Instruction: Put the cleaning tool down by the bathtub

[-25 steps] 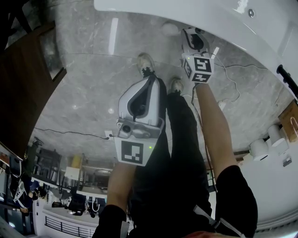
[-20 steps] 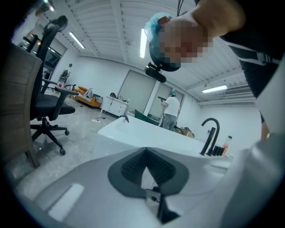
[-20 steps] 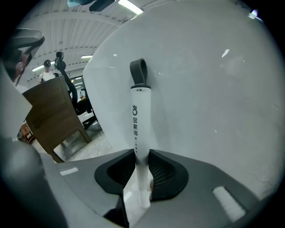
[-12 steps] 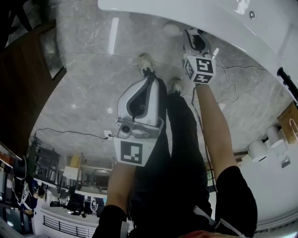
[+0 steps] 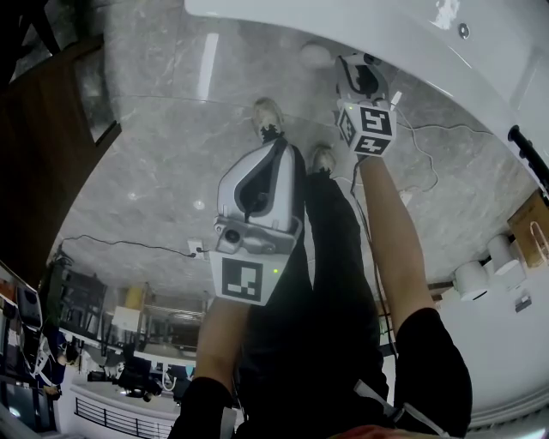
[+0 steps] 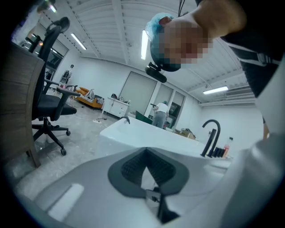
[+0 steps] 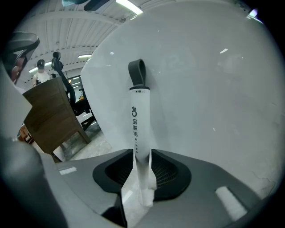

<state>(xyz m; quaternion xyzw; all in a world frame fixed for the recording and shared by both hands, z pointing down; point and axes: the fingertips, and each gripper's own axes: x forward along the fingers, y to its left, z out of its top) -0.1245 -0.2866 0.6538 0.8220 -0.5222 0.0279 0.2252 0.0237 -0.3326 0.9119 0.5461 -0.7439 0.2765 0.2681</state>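
Note:
The cleaning tool [image 7: 139, 129] has a white handle with a grey hanging loop at its far end. It stands upright against the white bathtub [image 7: 209, 80] wall. Its handle runs between the pads of my right gripper [image 7: 142, 153], whose jaws are opening, and the pads look just clear of it. In the head view the right gripper [image 5: 356, 64] is low by the bathtub [image 5: 386, 26] rim, and the tool is mostly hidden behind it. My left gripper [image 5: 274, 147] hangs over the person's legs, shut and empty. Its view shows the left gripper [image 6: 144, 153] with the tips together.
A dark wooden cabinet [image 5: 43, 163] stands at the left. Cables [image 5: 429, 163] trail over the marble floor near the tub. A pale round thing [image 5: 314, 56] lies by the tub wall. Paper rolls [image 5: 476, 274] sit at the right. An office chair [image 6: 49, 107] and a black tap [image 6: 211, 133] show in the left gripper view.
Both grippers stay almost where they were. The head view has only drifted slightly.

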